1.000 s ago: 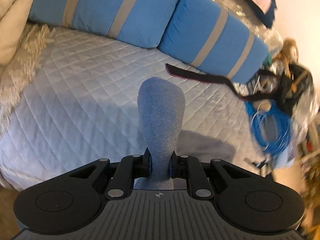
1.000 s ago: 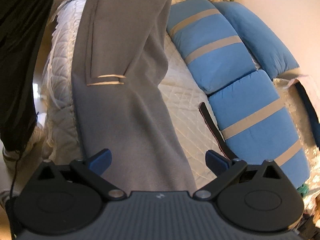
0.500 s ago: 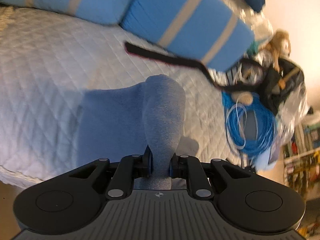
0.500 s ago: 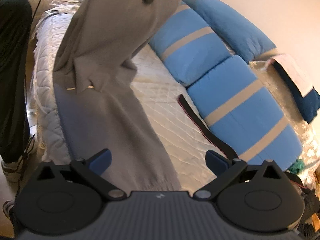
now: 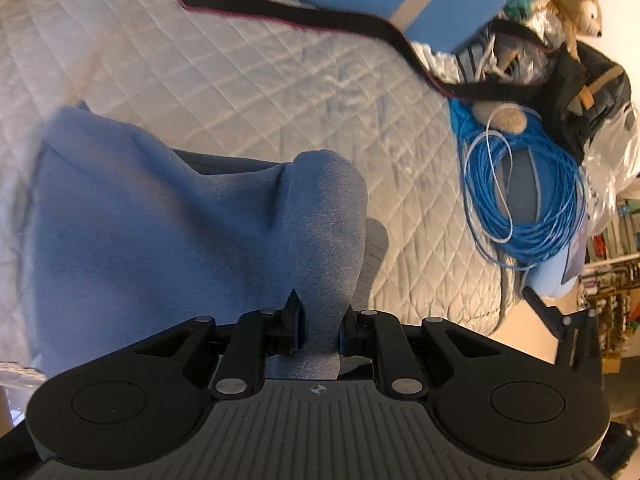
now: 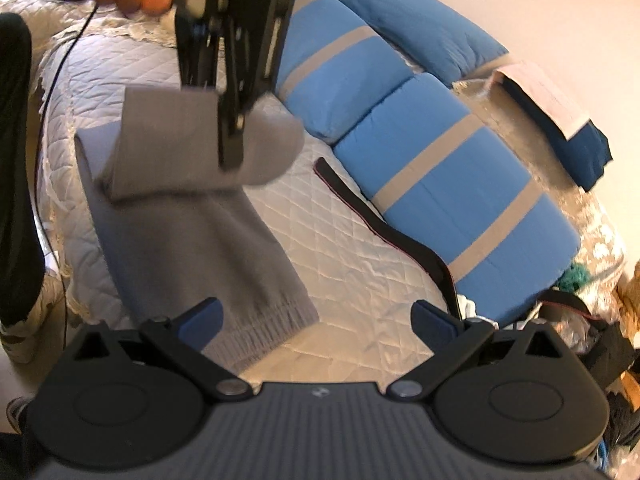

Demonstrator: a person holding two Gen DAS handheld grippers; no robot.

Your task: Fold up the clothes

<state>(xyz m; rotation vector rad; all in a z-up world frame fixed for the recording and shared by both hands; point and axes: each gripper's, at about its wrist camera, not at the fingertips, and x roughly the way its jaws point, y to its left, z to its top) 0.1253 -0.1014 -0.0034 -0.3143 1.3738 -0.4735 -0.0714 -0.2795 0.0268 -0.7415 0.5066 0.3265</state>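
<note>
On quilt point(image 6: 352, 264) | grey garment point(image 6: 192, 240) half-folded | ribbed hem flat

black claws point(image 6: 316, 320), blue pads point(image 6: 200, 322)

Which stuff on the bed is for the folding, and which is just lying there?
For the folding:
- grey garment, partly laid on the quilt
- left gripper, jaws pinching the garment
- right gripper, jaws wide open, empty

Just lying about:
- blue cushions
- black strap
- blue cable coil
- plush toy

Warm, bright daylight — motion blur, fisheye bending at edges.
</note>
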